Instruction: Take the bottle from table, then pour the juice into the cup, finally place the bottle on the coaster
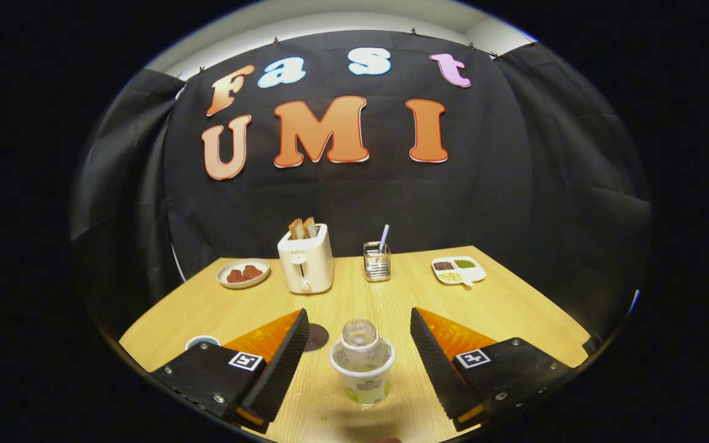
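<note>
On the table [514,307], gripper view: gripper [359,341] with its two fingers spread wide apart, holding nothing. Bottle [362,363]: stands upright between the fingers, clear of both, seen from above; clear plastic, open or clear-capped neck (cannot tell which), pale liquid and a green-white label low on the body. Handling, by judgement: light, thin-walled and smooth, so likely to dent or slip under a hard squeeze; best taken at mid-body, below the shoulder and above the label, with both pads square to the sides. If the neck is open, keep it upright until over the cup. Cup [202,340]: white rim just beside the left finger, mostly hidden behind it. Coaster [316,338]: dark round patch just past the left fingertip, part hidden; identity judged, not certain. Beyond the fingers, toward the wall: plate [243,274] with two brown pieces; white toaster [306,266] with two slices of toast [303,228] upright in it; metal holder [377,261] with a straw-like stick; divided tray [458,270] with small fillings. Task stage, by judgement: bottle not yet grasped.
</note>
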Demonstrator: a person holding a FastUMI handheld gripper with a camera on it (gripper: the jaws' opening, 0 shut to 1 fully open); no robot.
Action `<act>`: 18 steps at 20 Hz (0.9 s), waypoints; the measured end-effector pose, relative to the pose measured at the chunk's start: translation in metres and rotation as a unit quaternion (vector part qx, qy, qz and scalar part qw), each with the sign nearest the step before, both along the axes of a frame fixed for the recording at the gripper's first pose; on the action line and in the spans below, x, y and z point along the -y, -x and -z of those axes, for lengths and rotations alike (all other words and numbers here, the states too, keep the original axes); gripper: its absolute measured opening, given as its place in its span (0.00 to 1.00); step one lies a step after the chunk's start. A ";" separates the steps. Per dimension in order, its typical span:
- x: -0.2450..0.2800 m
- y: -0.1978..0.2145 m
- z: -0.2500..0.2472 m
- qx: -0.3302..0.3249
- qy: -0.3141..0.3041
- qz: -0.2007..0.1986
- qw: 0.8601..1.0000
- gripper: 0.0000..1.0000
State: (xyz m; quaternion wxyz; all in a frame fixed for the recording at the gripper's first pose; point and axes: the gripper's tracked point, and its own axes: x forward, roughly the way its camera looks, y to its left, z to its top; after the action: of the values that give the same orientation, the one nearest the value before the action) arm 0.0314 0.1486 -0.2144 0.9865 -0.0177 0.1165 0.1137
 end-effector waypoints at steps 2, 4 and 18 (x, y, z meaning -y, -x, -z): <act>0.001 -0.005 0.026 -0.021 0.006 0.005 1.000 0.98; 0.007 -0.012 0.050 -0.047 0.016 0.018 0.999 0.98; -0.017 -0.014 0.047 -0.093 0.037 0.023 0.995 0.56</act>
State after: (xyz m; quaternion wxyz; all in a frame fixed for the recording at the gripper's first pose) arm 0.0457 0.1656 -0.2612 0.9723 -0.0405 0.2126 0.0883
